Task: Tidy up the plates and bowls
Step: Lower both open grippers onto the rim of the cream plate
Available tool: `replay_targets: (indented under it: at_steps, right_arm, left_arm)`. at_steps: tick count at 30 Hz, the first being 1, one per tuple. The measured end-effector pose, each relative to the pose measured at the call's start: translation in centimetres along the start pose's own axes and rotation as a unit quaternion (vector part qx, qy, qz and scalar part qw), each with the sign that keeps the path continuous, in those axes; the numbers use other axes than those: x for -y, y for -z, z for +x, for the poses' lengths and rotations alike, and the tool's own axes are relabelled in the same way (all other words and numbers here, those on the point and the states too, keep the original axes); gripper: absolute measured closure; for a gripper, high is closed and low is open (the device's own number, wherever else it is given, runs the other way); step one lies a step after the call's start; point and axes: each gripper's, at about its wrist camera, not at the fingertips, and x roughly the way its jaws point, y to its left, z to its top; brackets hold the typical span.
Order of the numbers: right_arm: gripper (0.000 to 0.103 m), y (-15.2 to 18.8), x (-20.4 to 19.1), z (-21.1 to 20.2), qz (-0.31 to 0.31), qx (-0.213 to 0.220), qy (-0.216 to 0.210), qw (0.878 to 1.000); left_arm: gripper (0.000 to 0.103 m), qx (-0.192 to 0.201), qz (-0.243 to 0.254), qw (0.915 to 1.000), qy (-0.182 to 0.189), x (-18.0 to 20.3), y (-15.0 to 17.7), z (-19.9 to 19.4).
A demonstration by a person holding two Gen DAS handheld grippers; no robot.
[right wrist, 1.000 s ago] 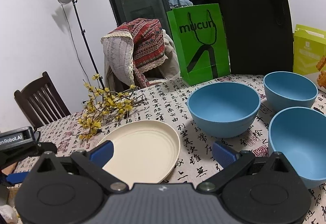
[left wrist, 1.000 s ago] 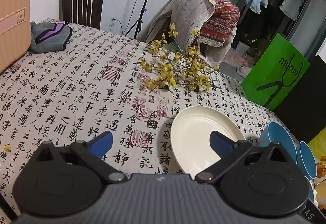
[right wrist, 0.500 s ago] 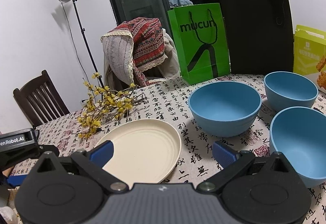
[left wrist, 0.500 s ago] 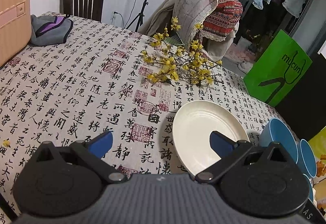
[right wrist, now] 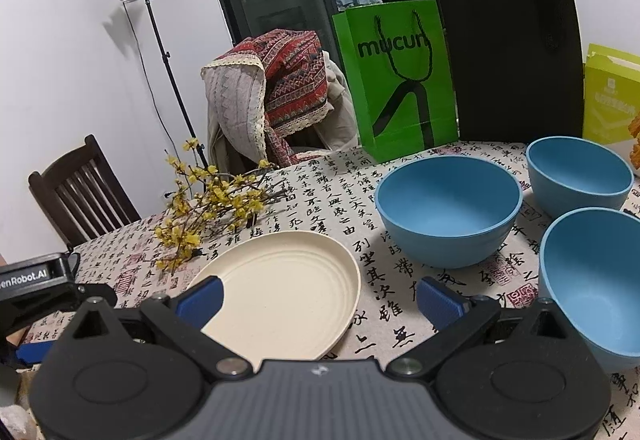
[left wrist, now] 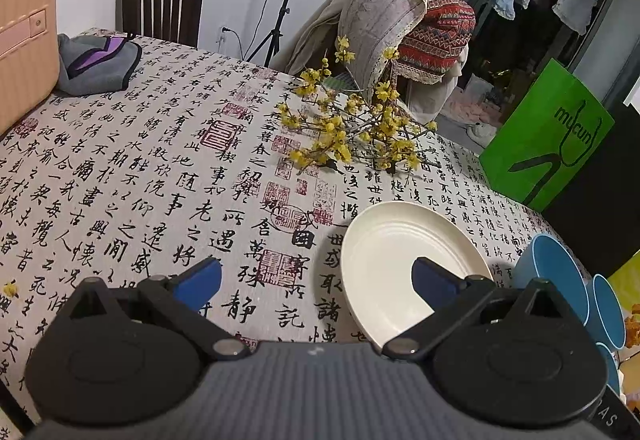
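Nothing is stacked yet. Both tools, left point(left wrist: 316, 278) and right point(right wrist: 318, 298), are wide open and empty. The plate point(right wrist: 280, 292) and three bowls point(right wrist: 448, 209) sit apart ahead.

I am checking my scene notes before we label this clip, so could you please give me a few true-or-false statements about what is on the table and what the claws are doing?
1. Three blue bowls stand on the table. True.
2. The bowls are stacked inside one another. False: each stands separately on the tablecloth.
3. The cream plate is empty. True.
4. The right claw is shut on the plate. False: it is open and holds nothing.
5. The left claw is open. True.
6. The yellow flowers sit in a bowl. False: the branch lies on the tablecloth beyond the plate.
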Motion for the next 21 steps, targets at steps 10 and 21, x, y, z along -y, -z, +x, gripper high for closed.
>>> replay_targets:
  at_steps: [10,21]
  right_arm:
    - [0.017,-0.7,0.4,2.4,-0.006,-0.03,-0.005,1.0]
    - [0.032,-1.3,0.6,5.0,-0.014,-0.068,-0.013,0.997]
  left_arm:
    - [0.0,0.0,0.012,0.9999,-0.005,0.1,0.2,1.8]
    - [0.0,-0.009,0.031,0.9994,-0.013,2.1,-0.1,3.0]
